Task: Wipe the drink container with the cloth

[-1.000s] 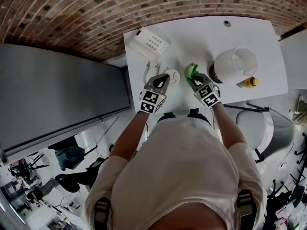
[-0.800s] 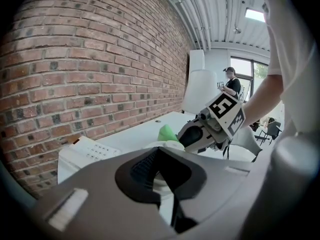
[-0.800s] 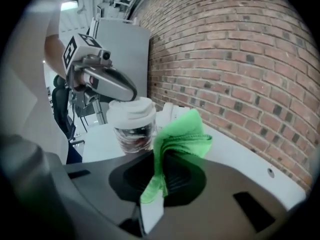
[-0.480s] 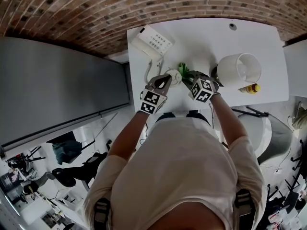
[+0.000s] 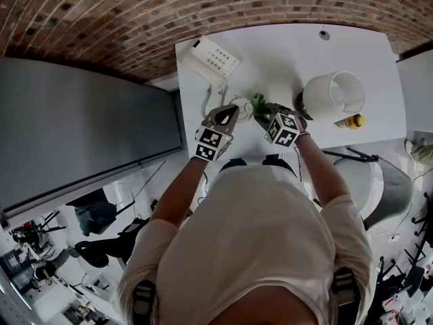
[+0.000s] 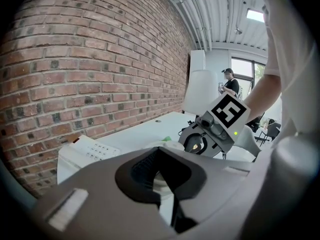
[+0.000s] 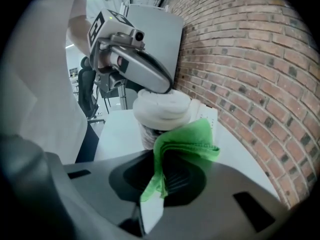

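While the left tool (image 5: 227, 112) clamps the drink container (image 7: 161, 107) at its white lid and steadies it upright on the tabletop (image 5: 284, 53), the right tool (image 5: 265, 115) holds the green cloth (image 7: 186, 136) pinched between its 2 jaws. The folded free end of the cloth projects ahead of those jaws and appears to lie against the side of the drink container, just below the lid rim. No view shows whether it presses firmly or only touches.

Step in hand: judged from this layout, wiping is at the contact stage, with the cloth applied to 1 side of the drink container.

Next move: draw the cloth across or around the wall of the drink container while the left tool resists tipping. The left tool covers part of the lid, so that area probably needs a regrip or a rotation.

Well apart from the drink container, on the right tool's side, stand a large white pitcher (image 5: 333, 95) and a small yellow bottle (image 5: 352, 120). A white keypad unit (image 5: 212, 59) lies beyond the drink container.
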### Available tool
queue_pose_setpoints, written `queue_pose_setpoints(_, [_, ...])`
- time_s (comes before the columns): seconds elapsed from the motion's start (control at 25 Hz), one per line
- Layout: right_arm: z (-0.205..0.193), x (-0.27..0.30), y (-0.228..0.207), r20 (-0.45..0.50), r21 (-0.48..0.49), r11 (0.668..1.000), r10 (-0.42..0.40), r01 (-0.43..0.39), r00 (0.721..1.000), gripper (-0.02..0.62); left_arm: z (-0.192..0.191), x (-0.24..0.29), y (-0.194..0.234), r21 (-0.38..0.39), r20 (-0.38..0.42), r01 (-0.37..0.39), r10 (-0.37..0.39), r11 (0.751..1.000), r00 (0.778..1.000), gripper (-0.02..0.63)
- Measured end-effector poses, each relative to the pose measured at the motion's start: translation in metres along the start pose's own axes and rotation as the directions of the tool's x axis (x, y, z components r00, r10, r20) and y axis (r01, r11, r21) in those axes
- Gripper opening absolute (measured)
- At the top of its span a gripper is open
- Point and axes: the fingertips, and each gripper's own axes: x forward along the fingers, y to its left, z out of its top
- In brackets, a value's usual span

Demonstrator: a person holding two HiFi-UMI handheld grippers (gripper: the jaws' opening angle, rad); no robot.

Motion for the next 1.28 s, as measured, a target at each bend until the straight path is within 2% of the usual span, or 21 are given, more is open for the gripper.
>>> queue_pose_setpoints(0.16, [0.0, 0.0, 0.007, 0.022, 0.105, 0.994, -0.014, 0.011, 1.0, 0.043, 0.001, 0.0, -0.001, -0.009, 0.005, 0.003, -0.003, 1.0, 1.0, 0.008])
queue_pose_setpoints(0.36, [0.002, 0.001, 0.014, 0.042, 0.247, 0.969, -0.038, 0.027, 0.998, 0.043, 0.001, -0.001, 0.0, -0.01, 0.009, -0.001, 0.001, 1.0, 1.0, 0.008])
queue_pose_setpoints(0.56, [0.005, 0.004, 0.032, 0.075, 0.382, 0.924, -0.025, -0.005, 0.997, 0.043, 0.0, 0.0, -0.001, -0.012, 0.015, -0.003, 0.003, 1.0, 1.0, 0.008])
queue_pose_setpoints(0.72, [0.011, 0.009, 0.039, 0.126, 0.499, 0.866, -0.043, -0.026, 0.991, 0.043, 0.001, -0.001, -0.002, -0.013, 0.021, 0.0, 0.001, 1.0, 1.0, 0.008])
queue_pose_setpoints(0.96, [0.029, 0.017, 0.054, 0.186, 0.545, 0.833, -0.017, -0.089, 0.982, 0.043, 0.002, 0.0, -0.001, -0.016, 0.024, 0.002, -0.001, 1.0, 1.0, 0.008])
queue_pose_setpoints(1.16, [0.022, 0.013, 0.055, 0.261, 0.615, 0.776, -0.035, -0.139, 0.965, 0.043, 0.002, 0.0, -0.002, -0.016, 0.03, -0.002, 0.002, 1.0, 1.0, 0.008])
queue_pose_setpoints(1.28, [0.003, 0.0, 0.05, 0.239, 0.635, 0.766, -0.066, -0.104, 0.969, 0.043, 0.002, 0.001, -0.002, -0.016, 0.032, 0.004, -0.003, 1.0, 0.999, 0.008])
